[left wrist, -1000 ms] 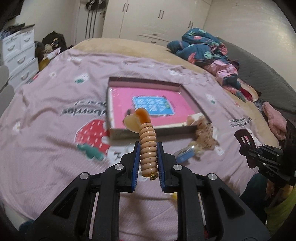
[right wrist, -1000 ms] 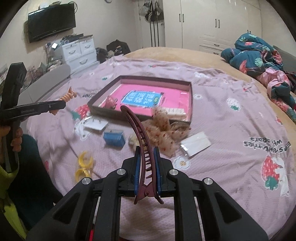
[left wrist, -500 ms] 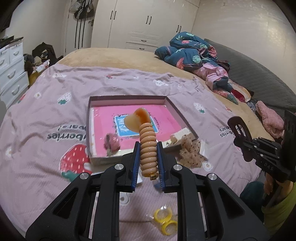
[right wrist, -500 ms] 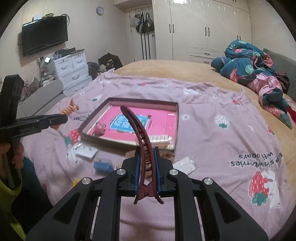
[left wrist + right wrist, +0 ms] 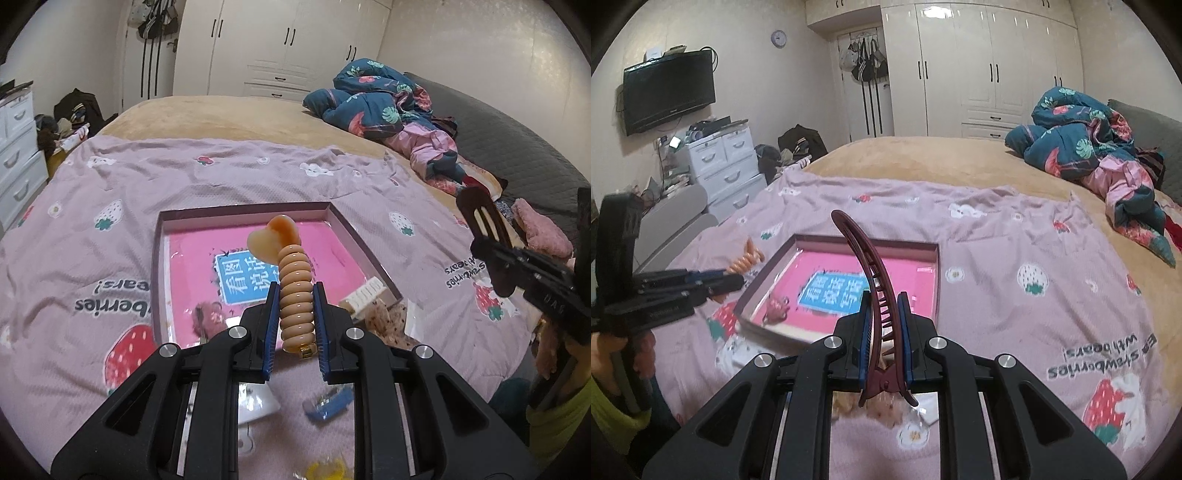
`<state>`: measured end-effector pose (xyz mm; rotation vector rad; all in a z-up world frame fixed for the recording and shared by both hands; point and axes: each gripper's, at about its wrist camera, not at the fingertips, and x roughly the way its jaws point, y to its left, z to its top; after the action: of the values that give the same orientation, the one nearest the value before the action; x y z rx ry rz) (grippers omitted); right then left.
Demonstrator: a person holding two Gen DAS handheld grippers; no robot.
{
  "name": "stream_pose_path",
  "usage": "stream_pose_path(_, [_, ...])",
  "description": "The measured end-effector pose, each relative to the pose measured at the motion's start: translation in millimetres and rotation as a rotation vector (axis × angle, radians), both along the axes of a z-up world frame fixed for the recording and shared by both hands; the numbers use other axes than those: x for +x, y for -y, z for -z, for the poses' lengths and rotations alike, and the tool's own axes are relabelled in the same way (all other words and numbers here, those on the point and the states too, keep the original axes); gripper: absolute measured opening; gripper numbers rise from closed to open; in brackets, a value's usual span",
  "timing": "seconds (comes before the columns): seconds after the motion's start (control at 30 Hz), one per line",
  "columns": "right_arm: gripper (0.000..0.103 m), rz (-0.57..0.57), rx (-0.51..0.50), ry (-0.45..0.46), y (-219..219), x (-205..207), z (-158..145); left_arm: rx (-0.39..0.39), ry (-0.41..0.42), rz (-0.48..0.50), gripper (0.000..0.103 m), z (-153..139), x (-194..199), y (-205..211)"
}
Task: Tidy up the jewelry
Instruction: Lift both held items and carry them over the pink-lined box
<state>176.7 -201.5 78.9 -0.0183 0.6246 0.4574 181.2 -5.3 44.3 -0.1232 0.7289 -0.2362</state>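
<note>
With one small pink piece (image 5: 210,317) lying in the box (image 5: 243,212), the left hand-held gripper (image 5: 295,314) clamped a coiled hair tie (image 5: 295,295) and the right hand-held gripper (image 5: 884,325) a maroon clip (image 5: 871,273), while several pieces (image 5: 384,317) lay loose on the bed (image 5: 110,184).

Peach spiral hair tie (image 5: 295,295), maroon hair clip (image 5: 877,291), pink-lined box (image 5: 255,212), mauve strawberry-print blanket (image 5: 110,177)
</note>
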Motion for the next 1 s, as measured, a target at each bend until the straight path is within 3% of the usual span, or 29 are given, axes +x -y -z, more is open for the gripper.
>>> stream_pose_path(0.47, [0.013, -0.001, -0.043, -0.055, -28, 58, 18, 0.015, -0.078, -0.008, 0.011, 39, 48, -2])
stream_pose_path(1.0, [0.013, -0.021, -0.126, -0.225, -63, 129, 85, 0.022, -0.182, 0.018, 0.011, 86, 73, 2])
